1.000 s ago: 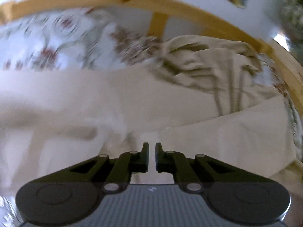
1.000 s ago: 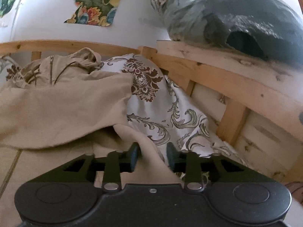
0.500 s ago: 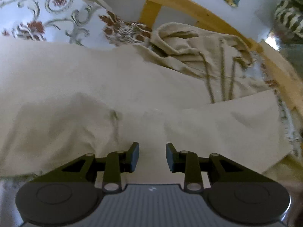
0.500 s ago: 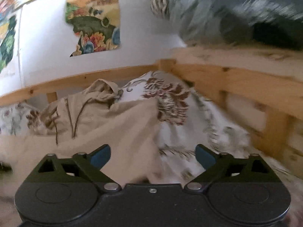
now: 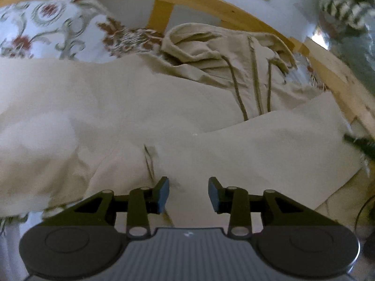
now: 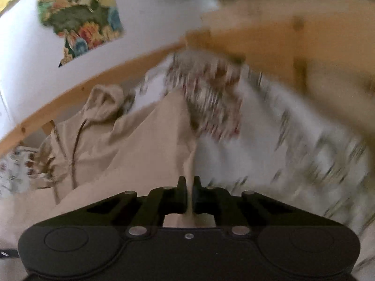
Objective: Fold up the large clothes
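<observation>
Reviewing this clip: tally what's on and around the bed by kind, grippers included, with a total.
Beige hooded garment: 1
Floral bedding: 1
Wooden bed frame: 1
Floral wall pictures: 1 visible whole
Grippers: 2, left gripper open over the cloth, right gripper pinching a garment edge
Total: 6
</observation>
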Motion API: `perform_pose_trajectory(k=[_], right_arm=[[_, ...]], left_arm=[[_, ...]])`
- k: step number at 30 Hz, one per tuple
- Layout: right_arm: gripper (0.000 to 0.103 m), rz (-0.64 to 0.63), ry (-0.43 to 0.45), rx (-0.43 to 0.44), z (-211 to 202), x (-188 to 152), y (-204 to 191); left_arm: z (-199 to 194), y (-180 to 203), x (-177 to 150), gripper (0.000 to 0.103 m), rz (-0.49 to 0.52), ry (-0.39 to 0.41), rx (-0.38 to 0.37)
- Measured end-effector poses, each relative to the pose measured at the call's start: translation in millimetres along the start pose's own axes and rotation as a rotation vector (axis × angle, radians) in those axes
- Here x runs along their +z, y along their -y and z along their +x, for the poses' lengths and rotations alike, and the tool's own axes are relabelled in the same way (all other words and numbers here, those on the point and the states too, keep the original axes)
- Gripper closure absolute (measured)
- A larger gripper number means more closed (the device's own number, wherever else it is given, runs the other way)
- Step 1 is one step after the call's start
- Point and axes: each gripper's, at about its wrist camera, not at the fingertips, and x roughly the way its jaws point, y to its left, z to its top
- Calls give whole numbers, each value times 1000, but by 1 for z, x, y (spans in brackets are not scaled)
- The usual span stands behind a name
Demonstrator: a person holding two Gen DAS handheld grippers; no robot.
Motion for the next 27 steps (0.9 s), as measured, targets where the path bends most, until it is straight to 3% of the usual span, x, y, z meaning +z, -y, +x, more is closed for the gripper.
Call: perform_pose_trajectory(k=[2, 6, 8, 10, 11, 14, 16, 17, 19, 21, 25, 27], right_arm=[[100, -50, 59, -36, -8, 5, -2], [90, -173, -23, -144, 16, -5, -3], [69, -163, -9, -191, 8, -8, -2], [60, -179, 34, -203, -12, -11, -5], [54, -223, 28, -221, -17, -15, -9], [53, -310, -31, -265, -14, -30, -17], [49, -266, -2, -251, -29, -31, -19], [38, -249, 29, -232, -42, -31, -25], [23, -240, 83, -185, -68, -35, -42], [19, -241, 116, -106, -94, -41, -65], [6, -210, 124, 34, -139, -58, -111], [1, -202, 117, 112, -160, -70, -133]], left_arm=[[13, 13, -1, 63, 45, -33, 69], [21, 24, -6, 62, 99, -28, 120], [13, 20, -6, 52, 75, -28, 107], [1, 12, -6, 30, 27, -21, 125], [-9, 8, -7, 28, 1, -4, 140], [-41, -1, -7, 15, -25, 34, 186], [-68, -9, -10, 7, -44, 76, 229], [-84, -14, -15, 2, -55, 104, 257], [-114, -25, -26, 1, -77, 158, 336], [-136, -39, -34, 1, -94, 181, 412], [-181, -69, -45, 1, -64, 217, 677], [-197, -91, -45, 1, -80, 221, 765]])
